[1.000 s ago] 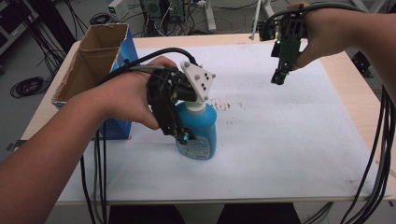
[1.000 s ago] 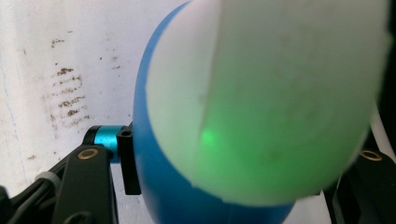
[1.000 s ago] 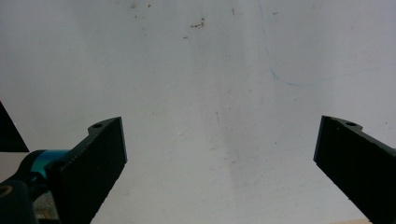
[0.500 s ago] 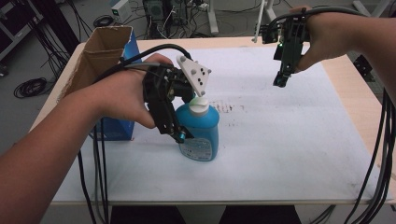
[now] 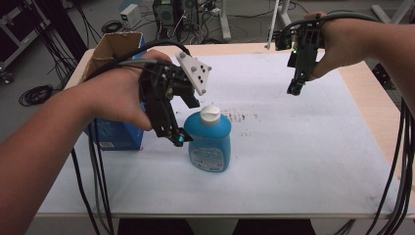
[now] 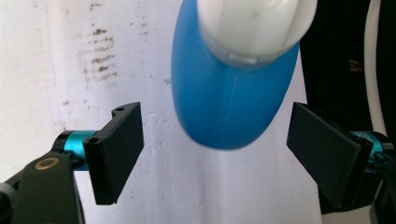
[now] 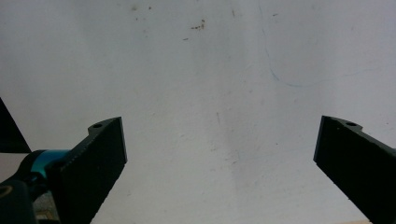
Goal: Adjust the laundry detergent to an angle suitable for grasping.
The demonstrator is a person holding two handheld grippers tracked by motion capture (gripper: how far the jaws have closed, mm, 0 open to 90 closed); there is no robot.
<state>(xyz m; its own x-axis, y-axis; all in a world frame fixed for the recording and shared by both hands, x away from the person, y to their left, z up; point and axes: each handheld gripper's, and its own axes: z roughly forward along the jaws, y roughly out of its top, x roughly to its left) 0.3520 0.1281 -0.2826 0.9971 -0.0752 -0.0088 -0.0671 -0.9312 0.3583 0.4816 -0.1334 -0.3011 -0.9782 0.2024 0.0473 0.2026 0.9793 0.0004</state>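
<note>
With the left hand-held gripper (image 5: 177, 138) spread wide beside the upright blue bottle (image 5: 209, 143) at mid-bench (image 5: 303, 161), centre its body between the jaws before closing below the white cap (image 5: 211, 114); your right hand-held gripper (image 5: 292, 89) hangs open, well clear.

Light wooden table (image 5: 363, 93), covered by a white sheet (image 5: 303, 147) marked with dark smudges, blue bottle (image 5: 210, 142) stood upright near its middle, open cardboard box (image 5: 115, 49) set at the left edge.
</note>
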